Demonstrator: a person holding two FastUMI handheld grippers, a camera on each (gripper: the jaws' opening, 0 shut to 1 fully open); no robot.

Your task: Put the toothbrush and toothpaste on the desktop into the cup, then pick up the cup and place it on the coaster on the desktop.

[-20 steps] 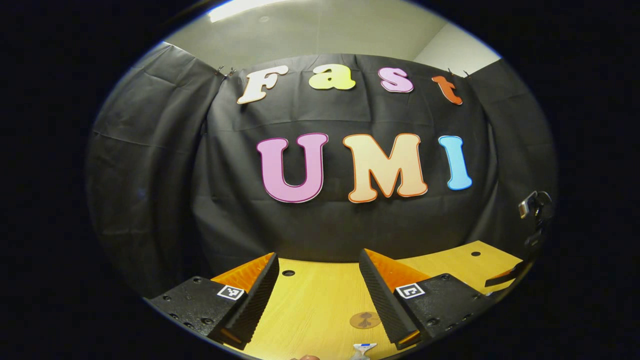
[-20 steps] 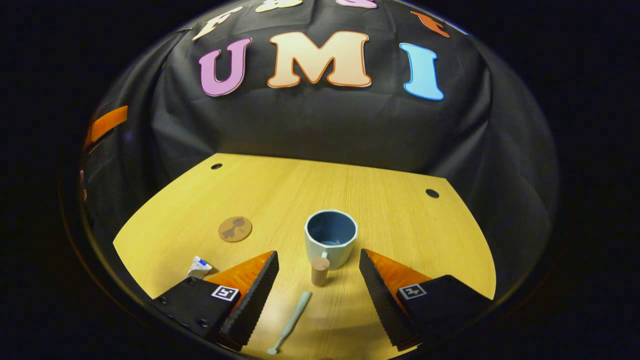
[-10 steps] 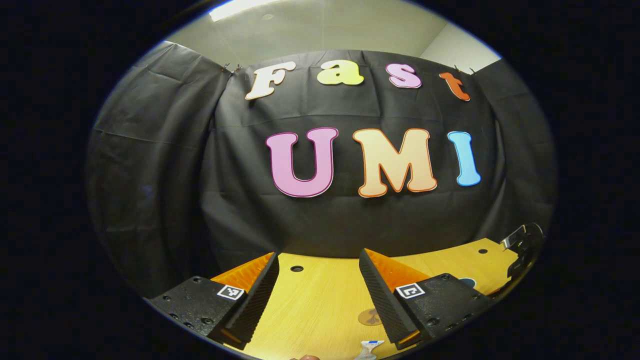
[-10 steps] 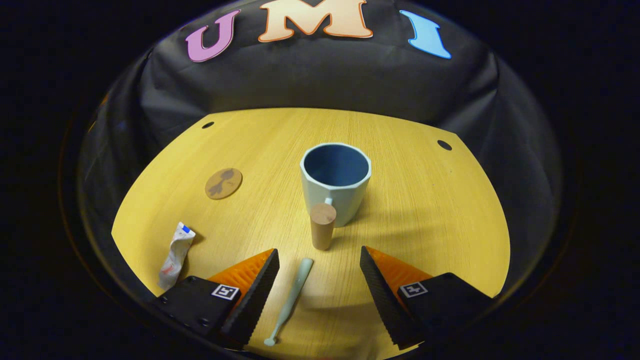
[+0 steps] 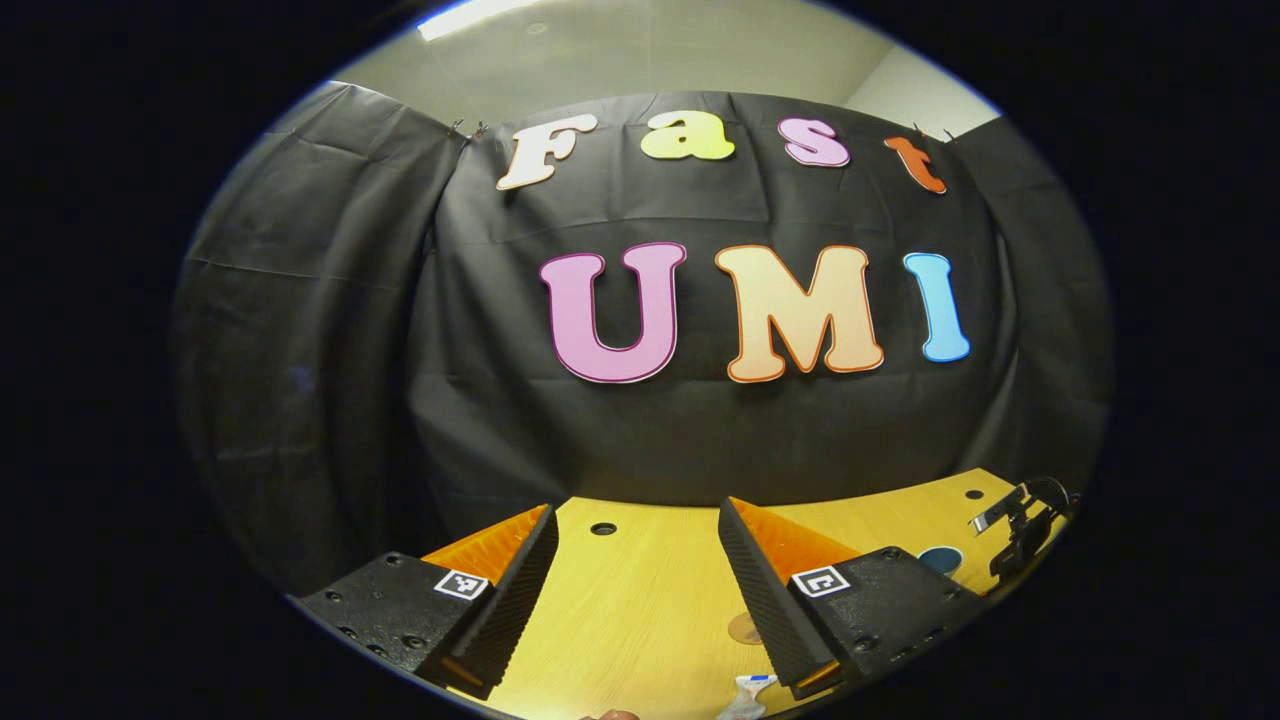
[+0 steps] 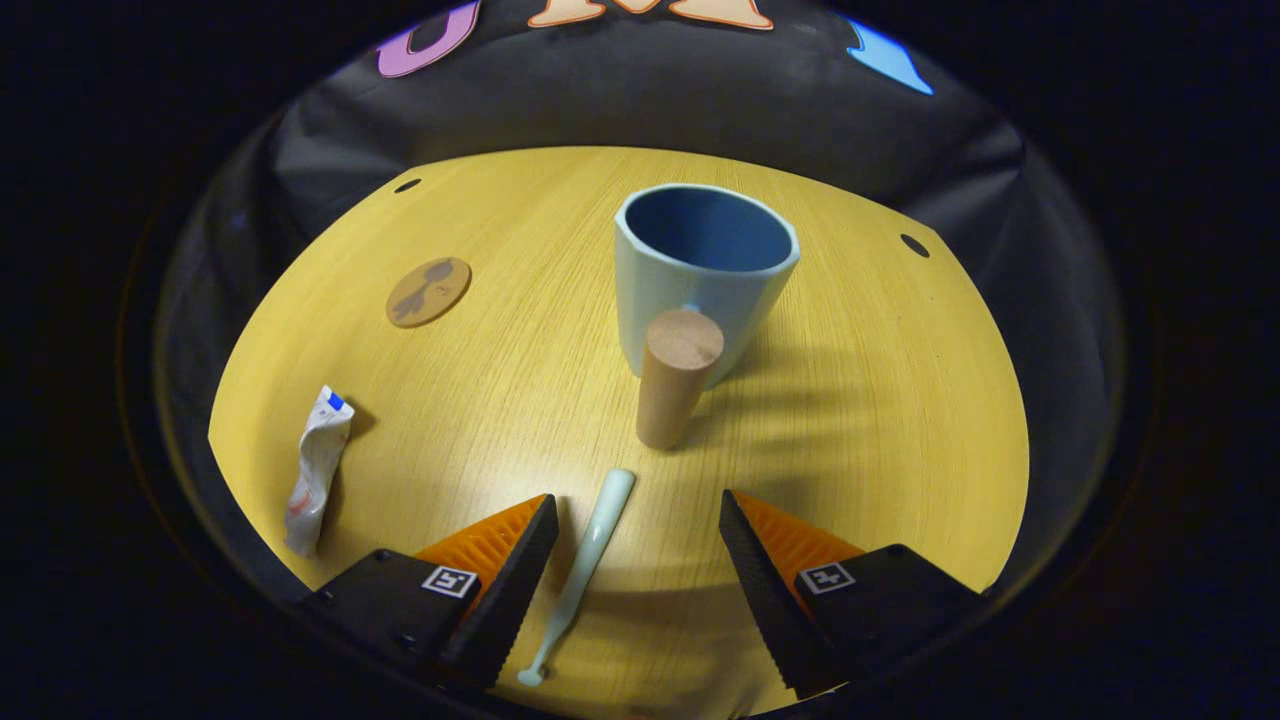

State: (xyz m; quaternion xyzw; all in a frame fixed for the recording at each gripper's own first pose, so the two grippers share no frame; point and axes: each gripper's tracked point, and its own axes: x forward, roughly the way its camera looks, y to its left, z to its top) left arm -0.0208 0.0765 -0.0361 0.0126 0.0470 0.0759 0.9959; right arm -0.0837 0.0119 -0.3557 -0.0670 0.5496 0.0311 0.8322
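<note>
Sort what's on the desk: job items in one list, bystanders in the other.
Job: toothbrush, toothpaste, cup, coaster.
Lying about: nothing loose; only the desktop itself, with its holes.

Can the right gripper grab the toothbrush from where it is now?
Probably yes. The right gripper is open above the toothbrush, which lies flat on the desktop between its fingers, nothing covering it.
</note>
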